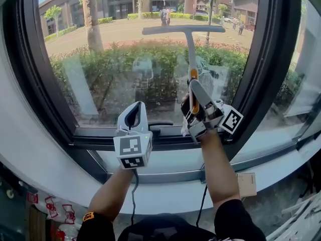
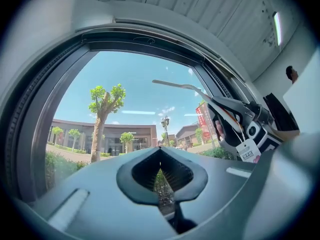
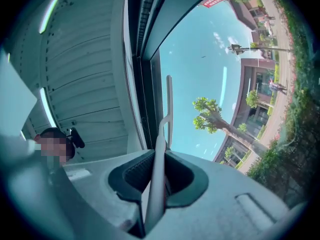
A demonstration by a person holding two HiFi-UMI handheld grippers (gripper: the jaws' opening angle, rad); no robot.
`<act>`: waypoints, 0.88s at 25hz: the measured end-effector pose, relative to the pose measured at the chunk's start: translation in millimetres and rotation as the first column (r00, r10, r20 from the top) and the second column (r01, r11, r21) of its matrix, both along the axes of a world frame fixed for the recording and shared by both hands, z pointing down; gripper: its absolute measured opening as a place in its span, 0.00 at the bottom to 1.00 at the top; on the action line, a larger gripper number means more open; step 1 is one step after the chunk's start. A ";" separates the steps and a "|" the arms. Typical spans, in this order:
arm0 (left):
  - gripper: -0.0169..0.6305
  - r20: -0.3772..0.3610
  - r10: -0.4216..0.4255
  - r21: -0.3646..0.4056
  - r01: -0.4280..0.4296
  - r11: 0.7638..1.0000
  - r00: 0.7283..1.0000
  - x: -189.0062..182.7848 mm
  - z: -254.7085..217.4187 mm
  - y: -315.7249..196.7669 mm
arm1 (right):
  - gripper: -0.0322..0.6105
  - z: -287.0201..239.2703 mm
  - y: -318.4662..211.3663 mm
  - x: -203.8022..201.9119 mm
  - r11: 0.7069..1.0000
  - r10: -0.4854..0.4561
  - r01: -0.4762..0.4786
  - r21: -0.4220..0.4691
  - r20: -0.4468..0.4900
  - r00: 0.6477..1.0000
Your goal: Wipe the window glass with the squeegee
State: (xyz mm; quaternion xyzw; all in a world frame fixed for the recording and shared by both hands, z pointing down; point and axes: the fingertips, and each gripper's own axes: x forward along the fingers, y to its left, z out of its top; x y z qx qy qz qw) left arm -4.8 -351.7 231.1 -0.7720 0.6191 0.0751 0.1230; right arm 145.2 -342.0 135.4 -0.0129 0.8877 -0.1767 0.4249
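Observation:
A grey squeegee stands upright against the window glass. Its T-shaped blade lies level near the top of the pane, and its handle runs straight down. My right gripper is shut on the lower handle, just above the sill. In the right gripper view the handle passes between the closed jaws and the blade rests on the glass. My left gripper is held left of it, low by the sill, shut with nothing in it. The left gripper view shows the squeegee and the right gripper off to its right.
A thick dark window frame surrounds the pane, with a pale sill below. A cardboard box sits at the lower right and red-patterned items at the lower left. A person stands in the room behind.

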 end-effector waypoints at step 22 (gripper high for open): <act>0.05 0.008 0.020 -0.034 -0.020 0.999 1.000 13.4 11.0 -0.7 | 0.12 44.9 13.9 12.8 0.999 0.008 -0.008 -0.039 -0.017 1.000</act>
